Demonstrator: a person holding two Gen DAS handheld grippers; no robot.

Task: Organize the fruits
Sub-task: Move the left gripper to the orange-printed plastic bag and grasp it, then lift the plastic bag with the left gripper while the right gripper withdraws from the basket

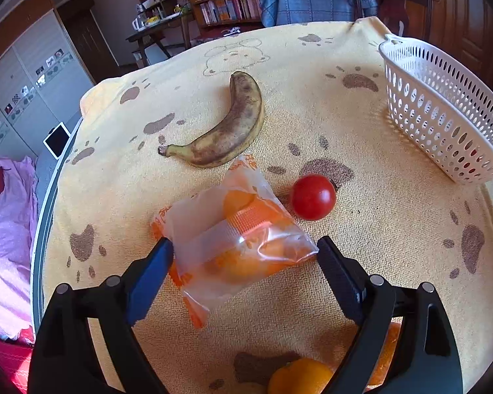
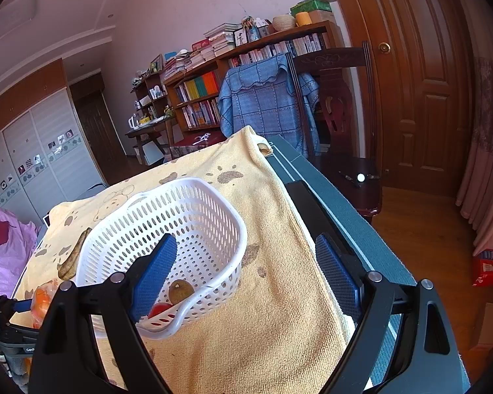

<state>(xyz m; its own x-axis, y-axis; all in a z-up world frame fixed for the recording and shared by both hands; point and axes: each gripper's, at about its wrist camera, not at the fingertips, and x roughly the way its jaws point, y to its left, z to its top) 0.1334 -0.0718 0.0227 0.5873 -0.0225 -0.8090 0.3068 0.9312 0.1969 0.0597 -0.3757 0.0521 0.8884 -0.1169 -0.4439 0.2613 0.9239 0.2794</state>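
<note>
On the towel-covered tabletop, at six o'clock from the banana, my left hand-held gripper straddles the bagged oranges, jaws spread, nothing clamped. The slick plastic could slip or tear as I close. My right hand-held gripper hangs released over the basket.

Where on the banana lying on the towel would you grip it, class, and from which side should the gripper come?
Grip the banana across its thick middle, coming down from above. It lies flat on the yellow towel, so its sides are exposed there, and the jaws should close across its width. The thin stem end looks too slight for a secure hold.
</note>
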